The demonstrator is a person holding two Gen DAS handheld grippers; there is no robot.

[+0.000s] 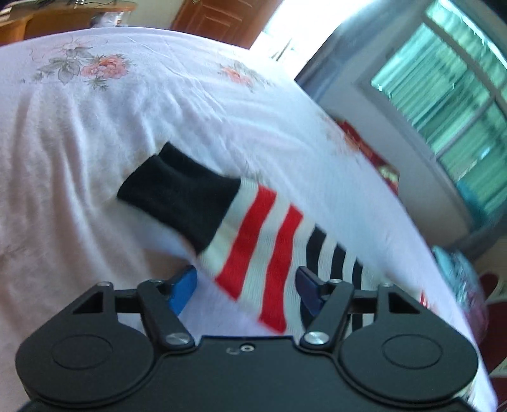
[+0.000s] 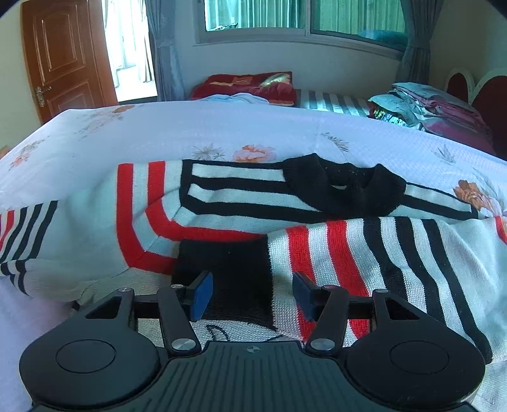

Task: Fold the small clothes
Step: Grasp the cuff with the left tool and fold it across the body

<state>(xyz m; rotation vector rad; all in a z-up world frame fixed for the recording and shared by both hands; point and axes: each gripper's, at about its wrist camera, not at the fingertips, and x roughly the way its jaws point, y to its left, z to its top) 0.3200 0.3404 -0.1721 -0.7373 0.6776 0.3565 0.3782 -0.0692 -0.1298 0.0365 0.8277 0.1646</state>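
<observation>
The striped sweater [image 2: 221, 202] lies spread on the floral bedsheet [image 2: 190, 126] of the bed; its body is white with red and black bands, and its black collar [image 2: 345, 187] faces the far side. One sleeve is folded across the body, its black cuff [image 2: 228, 272] resting on the knit just ahead of the right gripper [image 2: 252, 294]; the blue pads [image 2: 201, 296] stand wide apart on either side of the cuff, gripping nothing. In the left wrist view the other sleeve [image 1: 259, 234] extends over the sheet, ending in a black cuff [image 1: 180, 193]; the left gripper [image 1: 245, 290] is spread open with the sleeve lying between its pads, neither pad visibly pressing it; this view is motion-blurred. No containers are visible; loose items rest directly on the bed: a red pillow [image 2: 250, 84] near the window [image 2: 301, 16], and a pile of folded fabrics [image 2: 421, 107] at the far right. A wooden door [image 2: 68, 60] stands at left.
</observation>
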